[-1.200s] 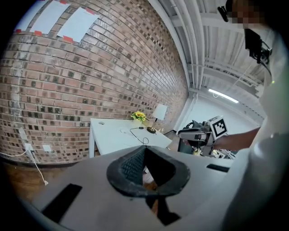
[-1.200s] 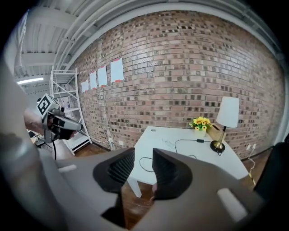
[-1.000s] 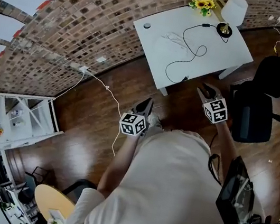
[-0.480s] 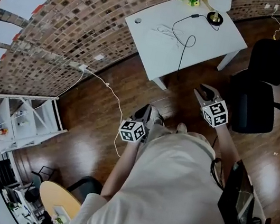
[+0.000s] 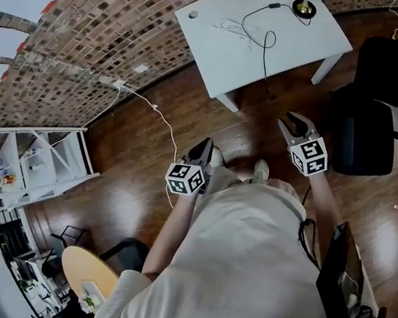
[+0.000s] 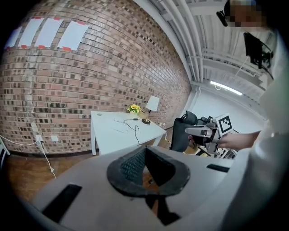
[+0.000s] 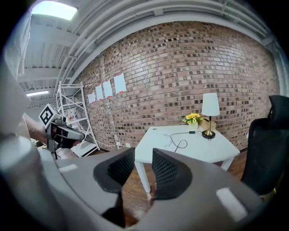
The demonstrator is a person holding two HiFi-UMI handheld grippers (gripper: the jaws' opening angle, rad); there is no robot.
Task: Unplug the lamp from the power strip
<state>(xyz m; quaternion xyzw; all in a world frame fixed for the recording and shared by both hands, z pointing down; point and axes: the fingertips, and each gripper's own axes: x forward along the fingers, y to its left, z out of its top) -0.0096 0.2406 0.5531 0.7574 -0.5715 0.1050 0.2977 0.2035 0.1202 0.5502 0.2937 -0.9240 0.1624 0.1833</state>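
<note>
Over the last second the desk (image 5: 311, 41) had slid toward the top edge of the head view, so the shade of the lamp (image 7: 210, 107) was now cut off there, while both tools had drifted across the wooden floor and were still well short of the desk. That suggested the approach was unfinished, and nothing of the task had been touched. The left tool (image 6: 145, 151) had its tips pressed together on nothing. The right tool (image 7: 143, 155) stood spread and empty, aimed at the desk. The lamp stood at the desk's far corner by the brick wall, just beside the yellow flowers (image 7: 193, 118). It was upright, with its long axis vertical, its shade on top and its round base on the desk. Its black cord (image 5: 269, 60) ran from the base across the desk in 1 loop and dropped over the near edge. No view showed the power strip, so the plug's place could not be told.
</note>
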